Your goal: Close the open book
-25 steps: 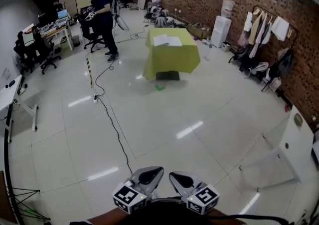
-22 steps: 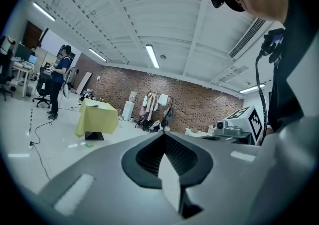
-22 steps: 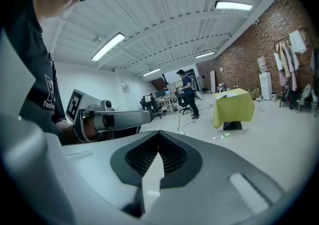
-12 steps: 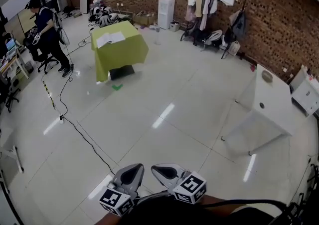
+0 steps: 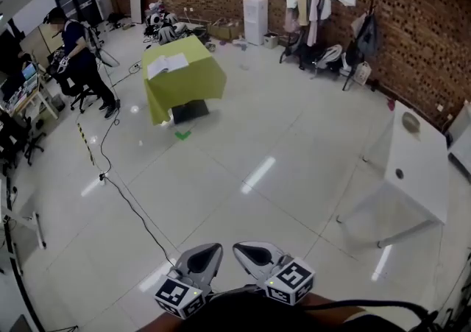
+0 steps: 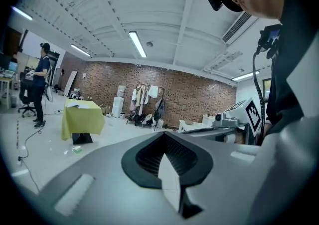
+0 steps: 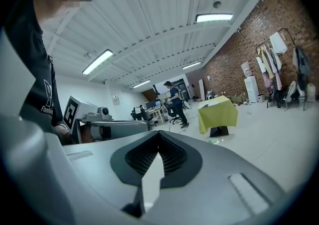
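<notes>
The left gripper (image 5: 206, 255) and right gripper (image 5: 252, 253) sit side by side low in the head view, each with its jaws pressed together on nothing. The open book (image 5: 167, 65) lies on a yellow-green draped table (image 5: 190, 89) well across the tiled floor, near a standing person (image 5: 79, 58).

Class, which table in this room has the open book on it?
The table draped in yellow-green cloth, far across the floor, with the open book on top. The white table at right holds no book.
</notes>
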`<state>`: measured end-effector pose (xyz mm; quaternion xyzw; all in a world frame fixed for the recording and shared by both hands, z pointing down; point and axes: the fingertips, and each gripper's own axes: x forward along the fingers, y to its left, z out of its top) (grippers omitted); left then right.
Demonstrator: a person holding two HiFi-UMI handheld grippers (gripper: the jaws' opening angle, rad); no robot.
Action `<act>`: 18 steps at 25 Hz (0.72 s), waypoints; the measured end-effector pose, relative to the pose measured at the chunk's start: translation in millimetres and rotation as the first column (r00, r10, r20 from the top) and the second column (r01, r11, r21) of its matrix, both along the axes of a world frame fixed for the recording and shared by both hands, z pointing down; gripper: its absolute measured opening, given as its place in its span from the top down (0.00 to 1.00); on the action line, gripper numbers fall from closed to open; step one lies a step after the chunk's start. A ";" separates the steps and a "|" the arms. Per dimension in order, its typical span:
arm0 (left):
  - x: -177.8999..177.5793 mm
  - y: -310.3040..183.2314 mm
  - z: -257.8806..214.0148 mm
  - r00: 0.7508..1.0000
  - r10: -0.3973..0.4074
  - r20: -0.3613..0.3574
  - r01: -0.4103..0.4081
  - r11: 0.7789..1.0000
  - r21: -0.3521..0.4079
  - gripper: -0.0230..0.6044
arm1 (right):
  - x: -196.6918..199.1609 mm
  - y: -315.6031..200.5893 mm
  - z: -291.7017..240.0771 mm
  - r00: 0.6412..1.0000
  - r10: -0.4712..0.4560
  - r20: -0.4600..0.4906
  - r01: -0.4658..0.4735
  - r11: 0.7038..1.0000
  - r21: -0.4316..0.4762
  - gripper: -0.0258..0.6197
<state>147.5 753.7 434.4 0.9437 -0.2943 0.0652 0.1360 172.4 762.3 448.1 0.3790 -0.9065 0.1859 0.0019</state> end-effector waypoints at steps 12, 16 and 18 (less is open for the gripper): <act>81.7 -35.9 -2.3 0.989 -0.130 0.074 0.127 0.991 0.035 0.95 | 74.6 -40.5 2.8 0.988 -0.140 0.067 0.141 0.990 -0.004 0.95; 88.8 -44.5 -3.3 0.979 -0.181 0.095 0.180 0.983 0.024 0.95 | 83.2 -50.2 5.3 0.981 -0.175 0.082 0.177 0.984 -0.021 0.95; 90.5 -49.4 -6.6 0.976 -0.194 0.096 0.192 0.981 0.028 0.95 | 83.9 -57.7 5.9 0.979 -0.184 0.087 0.187 0.982 -0.029 0.95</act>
